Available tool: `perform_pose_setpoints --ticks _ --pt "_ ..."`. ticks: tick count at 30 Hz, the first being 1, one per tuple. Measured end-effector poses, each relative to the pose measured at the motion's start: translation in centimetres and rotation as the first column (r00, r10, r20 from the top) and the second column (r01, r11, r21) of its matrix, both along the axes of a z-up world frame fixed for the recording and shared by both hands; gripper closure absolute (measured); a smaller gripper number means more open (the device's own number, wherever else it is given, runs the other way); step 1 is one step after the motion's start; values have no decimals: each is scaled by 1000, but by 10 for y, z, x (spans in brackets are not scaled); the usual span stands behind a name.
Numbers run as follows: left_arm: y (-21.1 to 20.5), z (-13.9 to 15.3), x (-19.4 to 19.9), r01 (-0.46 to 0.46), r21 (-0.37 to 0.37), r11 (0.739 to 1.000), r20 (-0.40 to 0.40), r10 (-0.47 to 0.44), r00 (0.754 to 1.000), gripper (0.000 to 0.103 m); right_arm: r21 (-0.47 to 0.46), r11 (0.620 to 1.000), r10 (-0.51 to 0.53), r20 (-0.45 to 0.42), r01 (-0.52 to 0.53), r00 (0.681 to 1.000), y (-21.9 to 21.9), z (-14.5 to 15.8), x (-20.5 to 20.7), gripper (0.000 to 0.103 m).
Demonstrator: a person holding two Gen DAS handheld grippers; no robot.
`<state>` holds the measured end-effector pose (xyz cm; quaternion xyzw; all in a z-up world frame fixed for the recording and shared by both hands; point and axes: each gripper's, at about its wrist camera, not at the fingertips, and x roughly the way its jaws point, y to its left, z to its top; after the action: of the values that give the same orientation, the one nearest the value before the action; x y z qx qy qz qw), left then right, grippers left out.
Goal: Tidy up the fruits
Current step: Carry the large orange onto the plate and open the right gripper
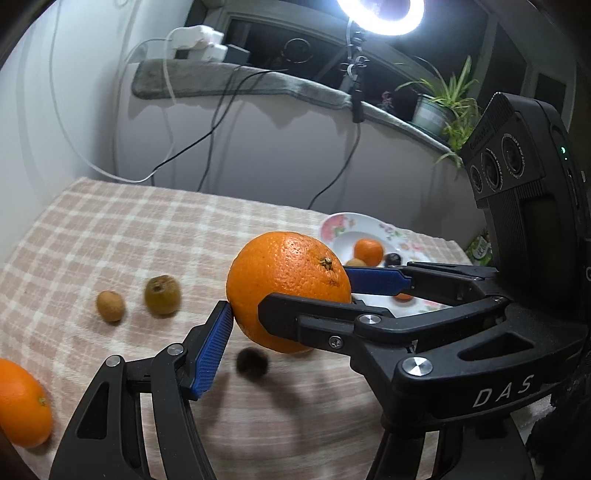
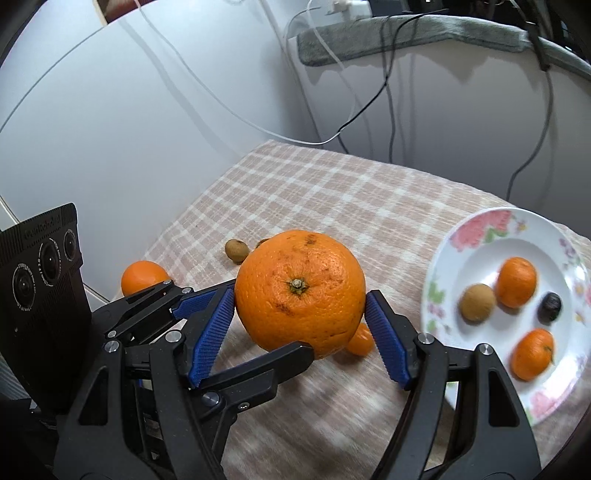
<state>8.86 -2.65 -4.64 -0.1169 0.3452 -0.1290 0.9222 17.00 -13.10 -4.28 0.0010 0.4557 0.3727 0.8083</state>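
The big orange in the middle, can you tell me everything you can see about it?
The big orange is round, bright and bumpy-skinned, with a small green-brown stem end facing up toward the camera and some dark scuffs nearby. Both grippers grip it together: the right gripper presses blue ribbed pads on its two sides, and the left gripper clamps it too. It hangs lifted over the checked cloth, left of the flowered plate.

A pale grey wall [image 1: 258, 155] rises behind the desk [image 1: 147, 229], which is draped in a beige and white checked cloth. Along the top of that wall runs a ledge padded with a grey mat [image 1: 236, 83]. White power adapters [image 1: 195, 42] sit on the mat, their white and black cables [image 1: 218, 110] trailing down the wall. A lit ring lamp [image 1: 380, 14] glares above the ledge, and a potted plant [image 1: 443, 107] stands on the ledge's right end, before a dark window [image 1: 295, 48].
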Motion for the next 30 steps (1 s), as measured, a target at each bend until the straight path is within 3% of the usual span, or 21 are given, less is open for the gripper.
perform_pose_setpoints --ticks 16,30 --pt "-72 2 13 138 -8 990 6 -138 990 39 -20 990 -140 4 140 990 -83 6 -1 27" --pt "-103 -3 30 186 4 983 -29 -186 982 39 -16 983 -183 -20 182 983 -115 -3 6 27"
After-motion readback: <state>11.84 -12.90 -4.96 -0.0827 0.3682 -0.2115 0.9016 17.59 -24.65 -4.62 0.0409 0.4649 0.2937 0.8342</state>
